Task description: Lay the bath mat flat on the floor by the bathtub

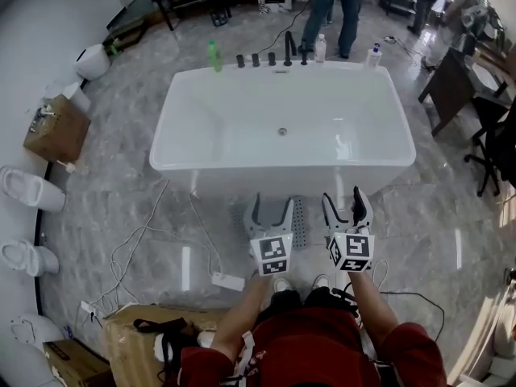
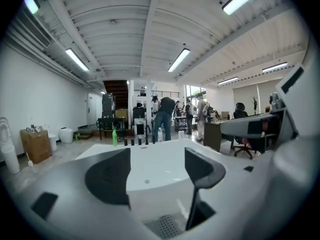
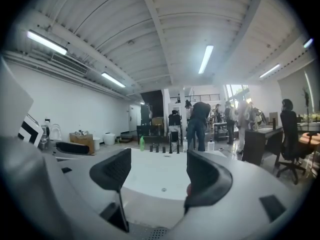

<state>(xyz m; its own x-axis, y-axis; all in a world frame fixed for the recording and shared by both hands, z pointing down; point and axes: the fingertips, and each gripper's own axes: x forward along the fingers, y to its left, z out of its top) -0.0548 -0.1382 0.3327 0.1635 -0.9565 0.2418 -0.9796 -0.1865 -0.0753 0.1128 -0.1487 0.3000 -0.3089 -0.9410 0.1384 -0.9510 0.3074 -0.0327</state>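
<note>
Grey marbled floor (image 1: 121, 184), open workshop room; white freestanding rectangular bathtub (image 1: 282, 166) at centre. Grey perforated bath mat (image 1: 300, 220) lies on the floor just beside the tub's near wall, partly hidden under the tools. Left gripper (image 1: 272, 208) held over the mat, jaws wide apart, nothing between them; its own view shows only tub and mat (image 2: 165, 226) through the gap. Right gripper (image 1: 343, 204) just beside it, over the mat's right edge, jaws likewise spread and empty. Green plastic bottle (image 1: 214, 55) upright on the tub's far rim. Person in blue jeans (image 1: 334, 10) stands beyond the tub.
</note>
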